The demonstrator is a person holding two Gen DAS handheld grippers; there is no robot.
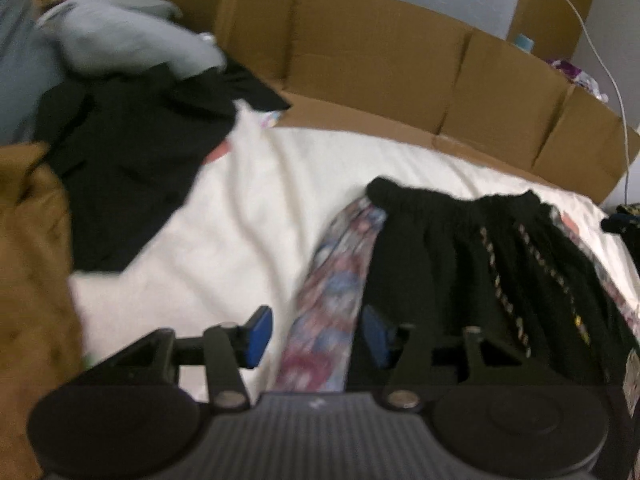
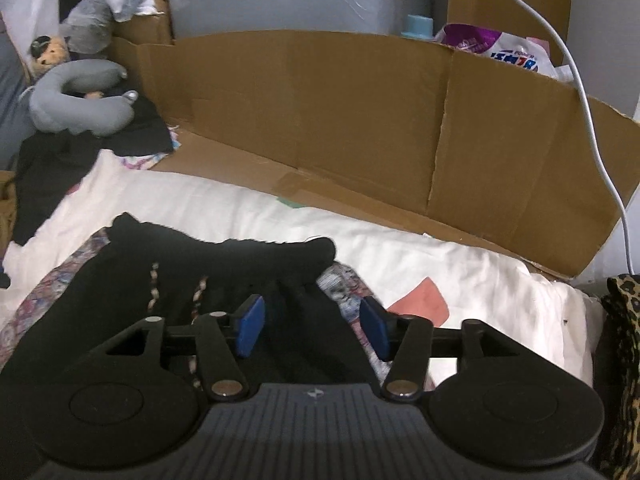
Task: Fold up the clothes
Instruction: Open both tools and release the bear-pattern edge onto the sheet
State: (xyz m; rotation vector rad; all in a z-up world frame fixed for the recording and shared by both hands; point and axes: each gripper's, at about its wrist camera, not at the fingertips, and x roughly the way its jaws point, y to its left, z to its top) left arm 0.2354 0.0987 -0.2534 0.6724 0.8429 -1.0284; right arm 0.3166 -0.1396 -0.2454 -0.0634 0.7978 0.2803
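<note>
Along the top of both frames a folded-out cardboard wall (image 2: 360, 120) borders the bed's white sheet (image 1: 248, 200), and a white cable (image 2: 580, 92) hangs down at the right. At the upper left of the left wrist view lie a grey neck pillow (image 1: 120, 40), a dark garment (image 1: 120, 152) and a brown cloth (image 1: 28, 260) against the left edge. A leopard-print fabric (image 2: 620, 340) sits at the right edge of the right wrist view.

The black skirt (image 1: 460, 248) lies flat on the sheet at lower right, waistband toward the cardboard, over a floral patterned cloth (image 1: 336, 280). Bare sheet stretches between the skirt and the dark garment.

The left hand-held gripper (image 1: 316, 338) tilts down above the skirt's left edge, its blue pads parted, gripping nothing. The right hand-held gripper (image 2: 312, 328) tilts down over the skirt's right part, pads likewise parted and off the cloth.
</note>
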